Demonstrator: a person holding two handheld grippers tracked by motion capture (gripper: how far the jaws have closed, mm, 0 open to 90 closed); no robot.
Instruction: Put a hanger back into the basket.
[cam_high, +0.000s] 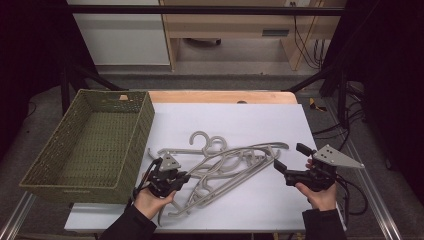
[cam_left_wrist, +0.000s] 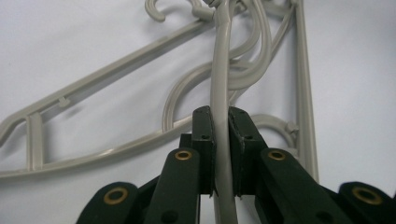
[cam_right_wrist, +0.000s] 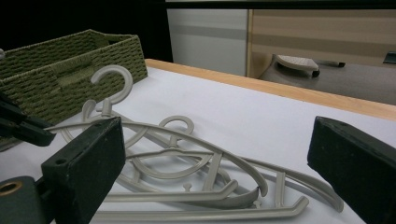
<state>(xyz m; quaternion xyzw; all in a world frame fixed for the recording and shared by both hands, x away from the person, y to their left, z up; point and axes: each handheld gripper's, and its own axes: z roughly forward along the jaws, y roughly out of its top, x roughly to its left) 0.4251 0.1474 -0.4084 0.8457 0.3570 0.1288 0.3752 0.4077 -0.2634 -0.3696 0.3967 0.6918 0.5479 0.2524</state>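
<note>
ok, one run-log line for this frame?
left gripper: shut on hanger bar | right gripper: open, beside pile | basket: empty

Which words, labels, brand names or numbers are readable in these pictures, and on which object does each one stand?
None: no readable text in the three views.
Hangers: plain grey plastic, no mark legible.
Basket: woven green, no label.
Left gripper, shut on one hanger bar: black fingers, no print.
Right gripper: grey plate, no lettering.
Cabinet behind the table: a dark strip, too small to read.
</note>
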